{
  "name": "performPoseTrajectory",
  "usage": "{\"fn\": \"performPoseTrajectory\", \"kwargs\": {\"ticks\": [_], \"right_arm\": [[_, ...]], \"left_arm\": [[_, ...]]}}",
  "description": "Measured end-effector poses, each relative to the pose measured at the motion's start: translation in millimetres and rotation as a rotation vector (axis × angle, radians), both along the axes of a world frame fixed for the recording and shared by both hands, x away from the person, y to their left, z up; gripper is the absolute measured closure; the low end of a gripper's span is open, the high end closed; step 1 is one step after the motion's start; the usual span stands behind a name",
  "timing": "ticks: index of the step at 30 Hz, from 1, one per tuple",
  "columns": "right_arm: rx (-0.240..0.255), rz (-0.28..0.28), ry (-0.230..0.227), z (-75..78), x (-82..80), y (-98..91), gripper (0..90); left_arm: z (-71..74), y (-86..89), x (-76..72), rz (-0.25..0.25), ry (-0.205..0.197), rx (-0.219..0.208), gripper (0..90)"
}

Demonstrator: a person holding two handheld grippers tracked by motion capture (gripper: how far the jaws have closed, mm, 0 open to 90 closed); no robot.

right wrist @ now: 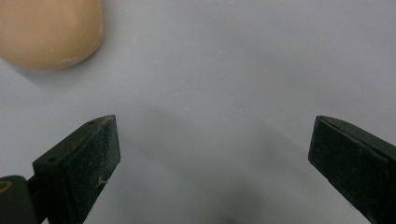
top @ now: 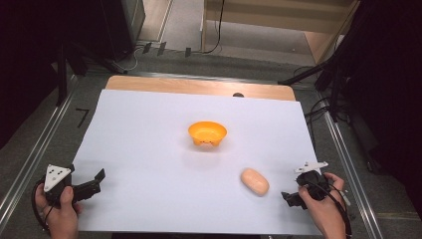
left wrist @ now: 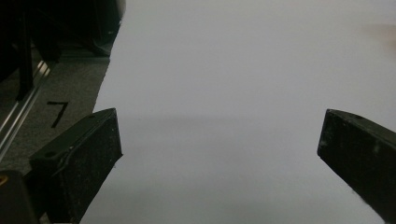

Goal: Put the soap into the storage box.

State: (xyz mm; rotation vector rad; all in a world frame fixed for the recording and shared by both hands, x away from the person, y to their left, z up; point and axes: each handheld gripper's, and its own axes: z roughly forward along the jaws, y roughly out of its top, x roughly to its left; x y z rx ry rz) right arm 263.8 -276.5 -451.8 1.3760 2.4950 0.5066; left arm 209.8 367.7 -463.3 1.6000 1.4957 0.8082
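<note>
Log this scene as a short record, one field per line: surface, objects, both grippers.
surface: white sheet over a wooden table top
bowl: orange bowl, upright near the middle of the sheet, nothing visible inside
bread roll: tan bread roll lying on the sheet, nearer the person than the bowl, apart from it
left gripper: left gripper at the sheet's near left, jaws open, nothing between them
right gripper: right gripper beside the roll, not touching it, jaws open and empty

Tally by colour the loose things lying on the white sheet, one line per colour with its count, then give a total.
Orange, round plastic bowl: 1
Pale tan, oval bread-like roll: 1
Total: 2
</note>
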Motion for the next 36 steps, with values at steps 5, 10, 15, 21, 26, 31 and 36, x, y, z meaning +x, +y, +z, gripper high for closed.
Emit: {"fn": "performPoseTrajectory", "kwargs": {"ticks": [5,10,15,21,26,31,36], "right_arm": [[-0.045,0.049,0.07,0.8,1.8,10.3,1.7],[-0.062,0.073,0.094,2.1,3.0,16.6,1.7],[-0.074,0.115,0.127,2.6,4.5,26.2,1.7],[-0.066,0.136,0.136,4.9,5.7,33.2,1.9],[-0.063,0.149,0.143,5.5,7.9,40.3,2.1],[-0.047,0.15,0.149,4.6,11.1,48.8,2.2],[-0.036,0.157,0.147,3.8,13.9,56.5,2.1]], "left_arm": [[0.1,-0.4,0.1,-0.002,0.003,0.006,0.0],[0.0,-0.8,0.2,-0.002,0.002,0.007,0.1],[0.0,-1.0,0.4,-0.004,0.004,0.01,0.0],[0.0,-1.2,0.4,-0.004,0.004,0.01,0.0],[0.0,-1.4,0.5,-0.005,0.006,0.011,0.0],[0.0,-1.5,0.5,-0.006,0.006,0.011,0.1],[0.0,-1.7,0.5,-0.006,0.007,0.011,0.0]]}}
